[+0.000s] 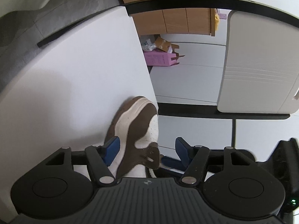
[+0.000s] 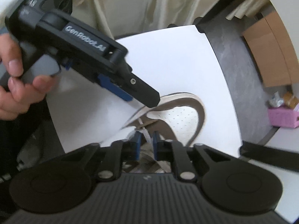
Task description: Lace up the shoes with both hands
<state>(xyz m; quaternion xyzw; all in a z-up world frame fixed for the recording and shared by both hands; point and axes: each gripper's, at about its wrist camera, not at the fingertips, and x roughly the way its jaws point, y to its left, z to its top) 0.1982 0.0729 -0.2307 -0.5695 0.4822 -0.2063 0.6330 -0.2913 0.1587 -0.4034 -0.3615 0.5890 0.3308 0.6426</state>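
Down at the right gripper, the two blue pads stand nearly together with a whitish woven shoelace running up between them; they look pinched on it, though motion blur hides the exact contact. The lace runs from the pads toward the brown eyelet flap just ahead, above the open throat of the shoe.

Over at the left gripper, the blue-padded fingers are spread wide on either side of the brown-and-cream low sneaker. One pad sits against the cream sole side, while the other stands clear in the air past the tongue, so the shoe is straddled, not squeezed. An empty slot eyelet in the brown suede flap shows between those fingers.

From the right wrist view, the left tool appears as a black handheld body, held by a bare hand, with its finger reaching down to the sneaker's rim. The sneaker lies on a white tabletop, toe pointing away toward the table's edge. Beyond that are grey floor, a pink box and brown cardboard.

My reading: the work is mid-threading, with the right side carrying the lace while the left steadies the shoe. Next, the lace tip probably needs guiding into the open slot. That calls for the left fingers to close on the upper so it stays put, and for keeping the lace taut and aimed squarely.
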